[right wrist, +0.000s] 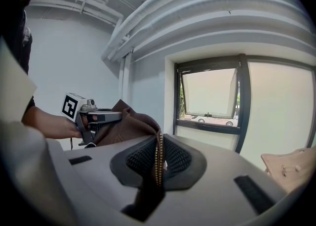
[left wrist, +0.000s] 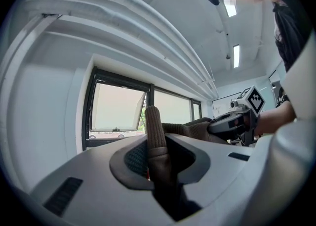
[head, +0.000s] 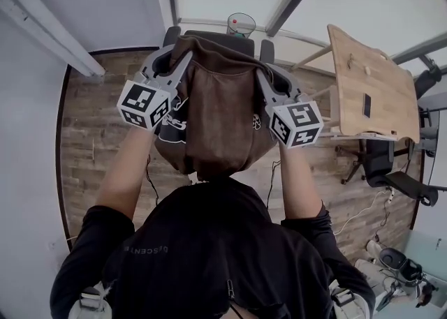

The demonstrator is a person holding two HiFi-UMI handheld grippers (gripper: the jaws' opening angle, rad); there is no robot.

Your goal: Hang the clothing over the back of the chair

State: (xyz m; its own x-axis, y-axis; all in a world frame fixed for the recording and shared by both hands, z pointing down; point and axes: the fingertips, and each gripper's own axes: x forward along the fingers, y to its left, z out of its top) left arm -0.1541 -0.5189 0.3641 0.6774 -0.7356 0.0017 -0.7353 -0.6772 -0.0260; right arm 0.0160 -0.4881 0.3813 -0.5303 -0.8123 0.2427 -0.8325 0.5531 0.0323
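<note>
A brown jacket [head: 222, 112] hangs spread between my two grippers, just in front of a black chair [head: 239, 42] whose back top and armrests show behind it. My left gripper [head: 179, 57] is shut on the jacket's ribbed edge [left wrist: 154, 136], which stands up between its pads. My right gripper [head: 261, 73] is shut on the zipper edge [right wrist: 158, 157] of the jacket. In the left gripper view the right gripper [left wrist: 232, 122] shows across the cloth, and in the right gripper view the left gripper [right wrist: 104, 116] does. The jacket hides the chair's seat.
A wooden table [head: 370, 91] stands at the right, with a dark office chair [head: 380, 160] beside it. A wire bin [head: 241, 24] sits by the window behind the chair. Cables [head: 150, 181] trail on the wood floor.
</note>
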